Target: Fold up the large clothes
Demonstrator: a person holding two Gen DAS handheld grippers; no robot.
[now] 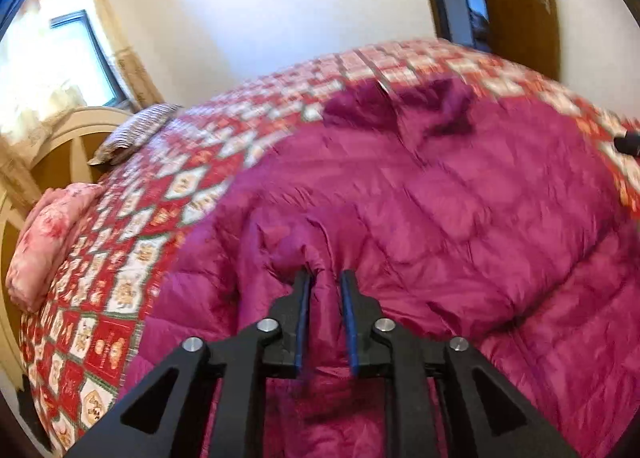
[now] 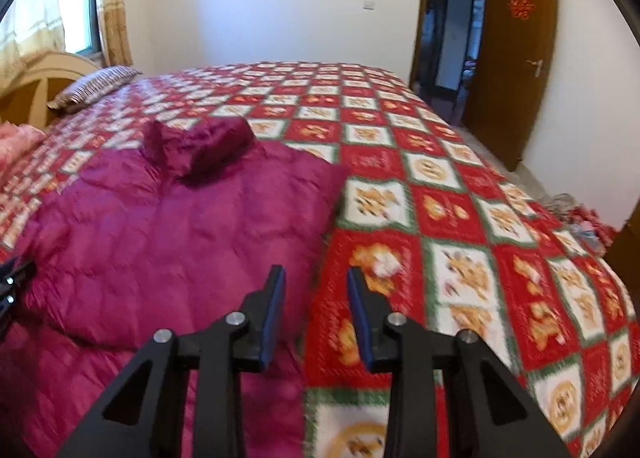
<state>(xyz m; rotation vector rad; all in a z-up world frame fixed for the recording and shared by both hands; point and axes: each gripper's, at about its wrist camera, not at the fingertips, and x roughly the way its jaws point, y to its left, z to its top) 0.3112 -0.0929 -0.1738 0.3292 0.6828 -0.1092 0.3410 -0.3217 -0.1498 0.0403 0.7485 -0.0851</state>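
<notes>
Magenta quilted jacket [image 1: 420, 209] spread on bed; left gripper [image 1: 326, 278] pinching its fabric; right gripper [image 2: 316, 274] parted, empty.

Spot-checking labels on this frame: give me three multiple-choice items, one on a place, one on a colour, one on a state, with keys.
1. Where does the magenta down jacket lie?
A. On the patterned bedspread
B. On the floor
C. On a chair

2. What colour are the pads on the tongs' fingers?
A. Yellow
B. Blue
C. White

3. What is between the left tongs?
A. A pillow
B. Nothing
C. A pinch of jacket fabric

Answers:
1 A, the jacket is spread flat over the red, white and green bedspread.
2 B, a blue strip lines the inner face of each black finger.
3 C, in the left wrist view a ridge of magenta fabric rises into the narrow gap between the pads, while the right tongs stand open above the jacket's edge.
</notes>
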